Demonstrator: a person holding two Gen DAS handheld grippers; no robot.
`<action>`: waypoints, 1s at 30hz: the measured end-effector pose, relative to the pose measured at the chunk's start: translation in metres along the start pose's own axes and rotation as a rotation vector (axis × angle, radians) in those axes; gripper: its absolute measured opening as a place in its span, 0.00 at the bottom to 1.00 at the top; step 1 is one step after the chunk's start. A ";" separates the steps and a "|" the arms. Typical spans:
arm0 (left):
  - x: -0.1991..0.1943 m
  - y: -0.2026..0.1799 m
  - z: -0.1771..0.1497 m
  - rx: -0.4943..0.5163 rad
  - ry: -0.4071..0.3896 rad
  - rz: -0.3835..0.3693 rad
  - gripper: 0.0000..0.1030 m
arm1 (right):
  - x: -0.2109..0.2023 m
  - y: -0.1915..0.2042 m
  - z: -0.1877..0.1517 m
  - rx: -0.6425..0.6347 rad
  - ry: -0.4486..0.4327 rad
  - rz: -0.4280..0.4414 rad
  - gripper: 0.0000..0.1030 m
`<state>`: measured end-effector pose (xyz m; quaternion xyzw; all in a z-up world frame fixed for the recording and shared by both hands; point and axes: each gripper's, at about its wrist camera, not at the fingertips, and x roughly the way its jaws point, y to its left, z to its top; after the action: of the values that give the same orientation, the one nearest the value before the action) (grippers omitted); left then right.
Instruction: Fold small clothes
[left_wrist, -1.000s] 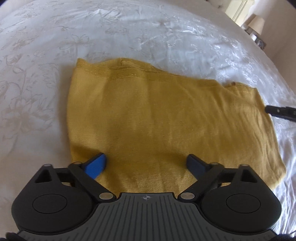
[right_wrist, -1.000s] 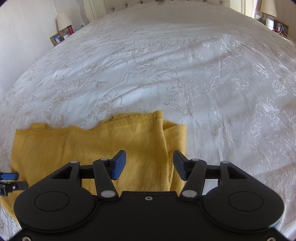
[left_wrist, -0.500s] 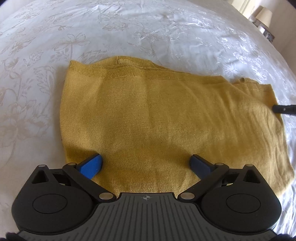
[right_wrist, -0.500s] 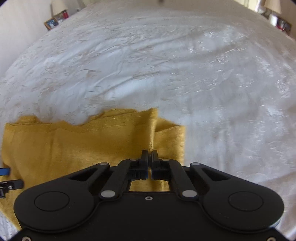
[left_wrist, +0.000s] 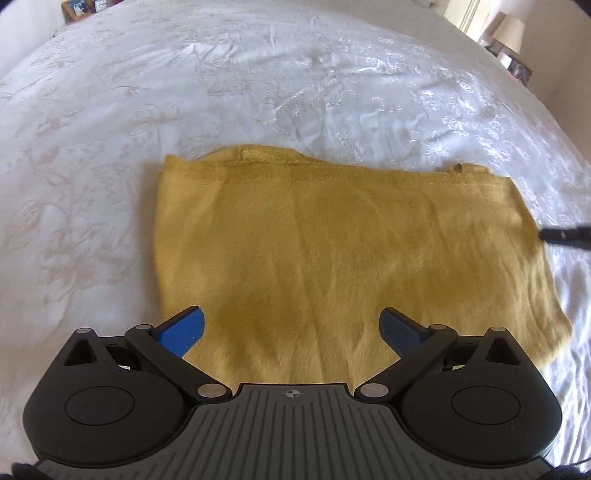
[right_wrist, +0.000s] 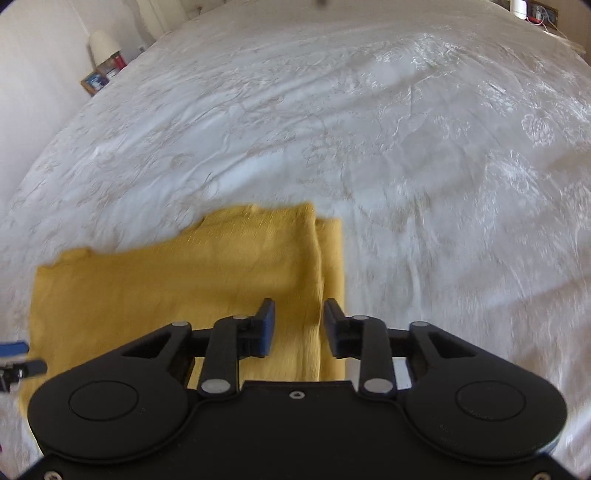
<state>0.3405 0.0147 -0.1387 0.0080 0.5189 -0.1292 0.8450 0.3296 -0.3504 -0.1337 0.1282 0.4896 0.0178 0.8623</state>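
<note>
A mustard-yellow knitted garment (left_wrist: 332, 240) lies folded flat on the white bedspread (left_wrist: 258, 92). My left gripper (left_wrist: 291, 321) hovers over its near edge, jaws wide open with nothing gripped. In the right wrist view the same garment (right_wrist: 184, 288) fills the lower left, with a folded layer along its right side. My right gripper (right_wrist: 300, 314) is over that right edge; its jaws are opening, the fold below the gap and the pads off the cloth. The right gripper's tip (left_wrist: 565, 236) shows at the garment's right side, and the left gripper (right_wrist: 14, 358) at the far left.
The embroidered bedspread (right_wrist: 406, 147) stretches all around the garment. A lamp (left_wrist: 511, 27) stands on a bedside table at the far right. Another lamp (right_wrist: 103, 42) and a photo frame (right_wrist: 94, 81) stand by the wall at the far left.
The right gripper closed at the garment's right fold half a second ago and has since parted again. The left gripper has drawn up and back; the garment looks smaller and farther.
</note>
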 end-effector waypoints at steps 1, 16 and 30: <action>-0.003 0.000 -0.004 -0.006 0.004 0.002 1.00 | -0.005 0.002 -0.008 -0.007 0.011 0.000 0.41; 0.003 0.021 -0.058 -0.123 0.201 0.023 1.00 | -0.011 0.012 -0.071 -0.012 0.200 -0.110 0.08; 0.018 -0.001 -0.061 -0.058 0.240 0.106 1.00 | -0.040 0.025 -0.094 0.069 0.131 -0.151 0.70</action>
<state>0.2945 0.0185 -0.1828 0.0264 0.6188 -0.0675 0.7822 0.2310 -0.3130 -0.1398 0.1189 0.5537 -0.0559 0.8223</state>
